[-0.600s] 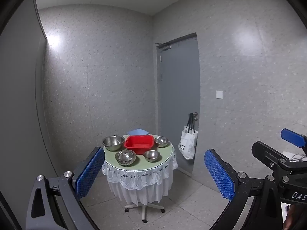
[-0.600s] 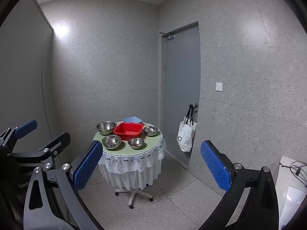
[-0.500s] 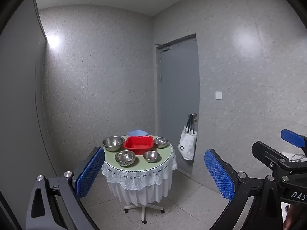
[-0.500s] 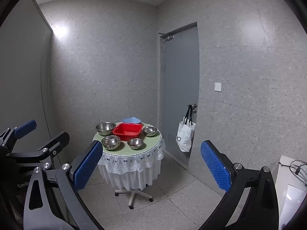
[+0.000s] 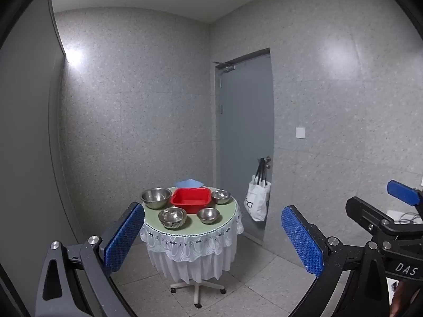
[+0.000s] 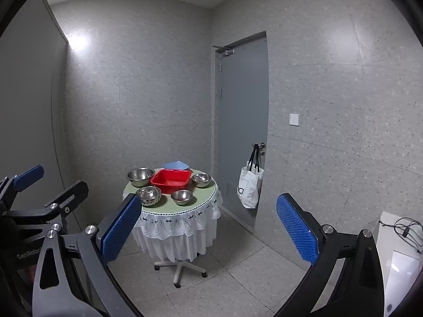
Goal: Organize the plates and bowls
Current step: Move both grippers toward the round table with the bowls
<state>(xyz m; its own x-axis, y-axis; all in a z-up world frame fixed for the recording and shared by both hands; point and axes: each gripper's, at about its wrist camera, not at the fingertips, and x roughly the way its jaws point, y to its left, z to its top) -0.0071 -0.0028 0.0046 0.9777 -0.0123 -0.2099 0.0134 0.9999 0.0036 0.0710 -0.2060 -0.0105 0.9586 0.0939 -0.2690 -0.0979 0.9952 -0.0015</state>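
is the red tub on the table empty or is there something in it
Empty, as far as shows: the red tub on the round table shows only its bare red floor in both views. Its near inside wall is hidden.

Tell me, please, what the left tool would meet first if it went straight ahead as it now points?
The left tool is open and holds nothing. The way looks free across the floor; first in line, probably, is the round table with its metal bowls, though depth is unclear.

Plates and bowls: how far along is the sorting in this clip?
Nothing looks done. Four steel bowls sit apart around the red tub on the round table. The left gripper and right gripper are open, empty, far away. All sorting remains.
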